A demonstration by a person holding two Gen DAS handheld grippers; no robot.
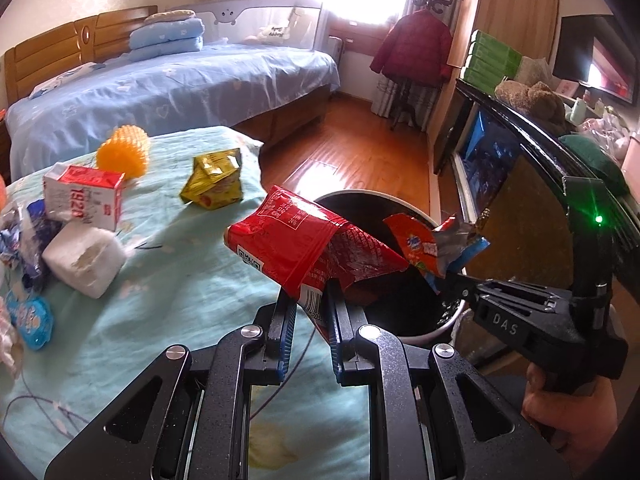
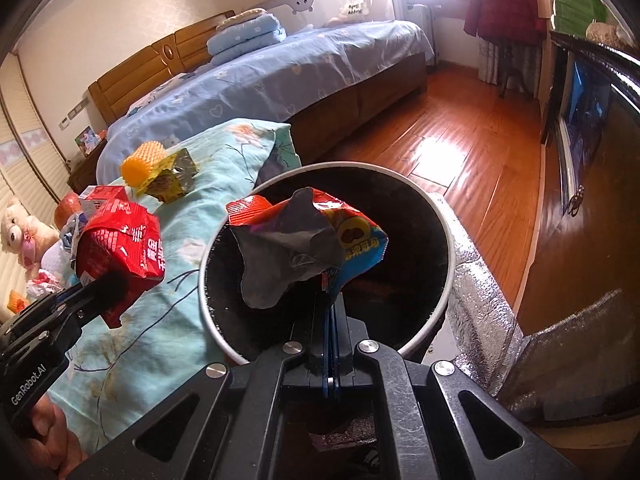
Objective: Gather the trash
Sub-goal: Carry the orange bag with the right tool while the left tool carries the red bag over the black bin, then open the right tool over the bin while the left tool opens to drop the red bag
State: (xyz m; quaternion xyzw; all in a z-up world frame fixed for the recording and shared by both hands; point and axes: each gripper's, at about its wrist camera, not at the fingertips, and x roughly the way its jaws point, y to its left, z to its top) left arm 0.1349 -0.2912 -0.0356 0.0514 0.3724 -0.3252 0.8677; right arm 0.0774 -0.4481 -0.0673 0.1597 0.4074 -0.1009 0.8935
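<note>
- Left wrist view: the left gripper is pinching a red snack bag at the edge of the black bin, beside the cloth-covered table.
- Right wrist view: the right gripper is clamping a torn wrapper directly over that bin's mouth.

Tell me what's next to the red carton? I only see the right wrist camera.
Observer: A white block sits just in front of the carton.
Operator: Any more trash there?
Observer: A blue packet lies near the cloth's left edge.
Operator: Where is my other bag grabbed?
Observer: The left gripper pinches the red bag at its barcode end.
</note>
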